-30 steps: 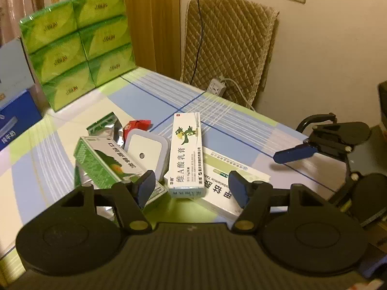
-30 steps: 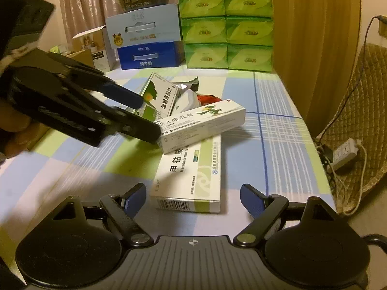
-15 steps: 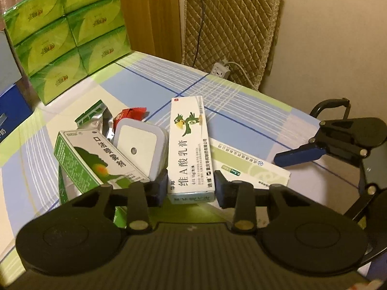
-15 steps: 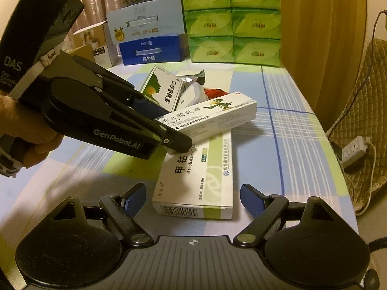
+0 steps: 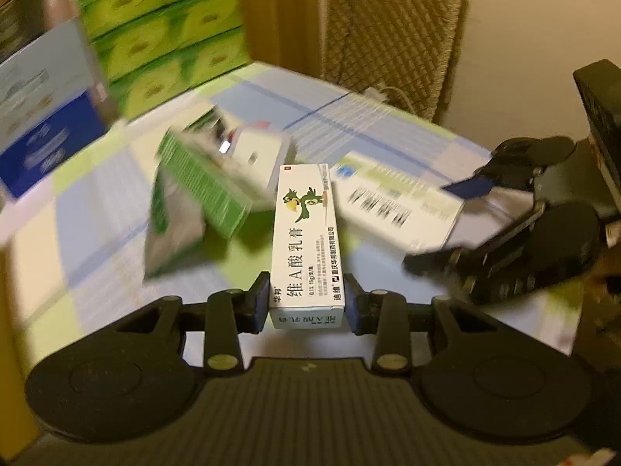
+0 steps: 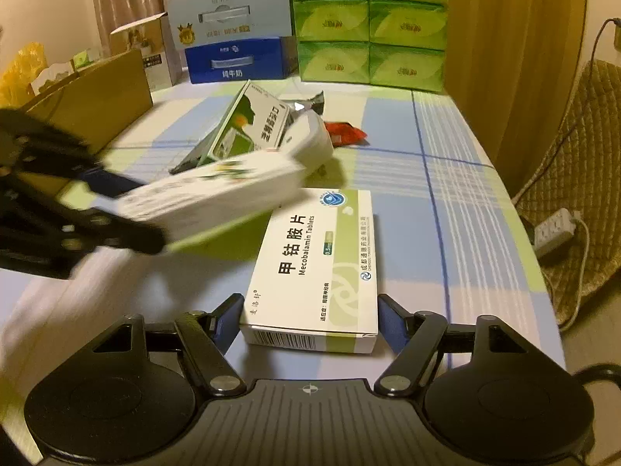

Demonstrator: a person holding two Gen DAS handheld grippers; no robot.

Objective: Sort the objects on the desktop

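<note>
My left gripper [image 5: 306, 303] is shut on a long white ointment box [image 5: 306, 233] with a green bird on it and holds it above the table; it shows blurred in the right wrist view [image 6: 209, 194]. My right gripper [image 6: 308, 322] is open, its fingers on either side of a white and green Mecobalamin tablet box [image 6: 318, 264] that lies flat on the table. The tablet box also shows in the left wrist view [image 5: 396, 202]. A green and white box [image 6: 252, 124], a white square device [image 6: 310, 139] and a red packet [image 6: 343, 134] lie behind.
Stacked green tissue packs [image 6: 368, 23] and blue and light-blue cartons [image 6: 233, 31] stand at the table's far edge. A brown cardboard box [image 6: 93, 101] is at the left. A quilted chair [image 6: 582, 194] and a power strip [image 6: 553, 229] are off the right edge.
My left gripper has lifted the ointment box off the tablet box and swung it left. My right gripper has moved forward, so its fingers now flank the tablet box.
</note>
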